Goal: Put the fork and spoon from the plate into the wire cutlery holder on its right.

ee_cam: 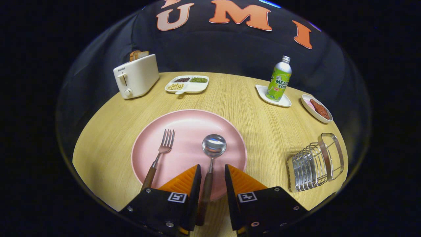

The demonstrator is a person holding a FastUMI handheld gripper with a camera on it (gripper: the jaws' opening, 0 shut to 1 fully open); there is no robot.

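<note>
**Nothing moved yet: both pieces lie on the plate**

Your tongs (212,171) are spread, straddling the spoon (212,154) handle with a gap visible on the right side; no pinch yet. The fork (160,154) lies left of it, tines pointing far. Both have bright metal heads and dark wooden handles that reach over the near rim of the smooth, round pink plate (184,125). The holder (315,163), shiny curved wire with a looped handle, stands well to the right on the pale wood-grain worktop (250,98). Both transfers remain.
</note>
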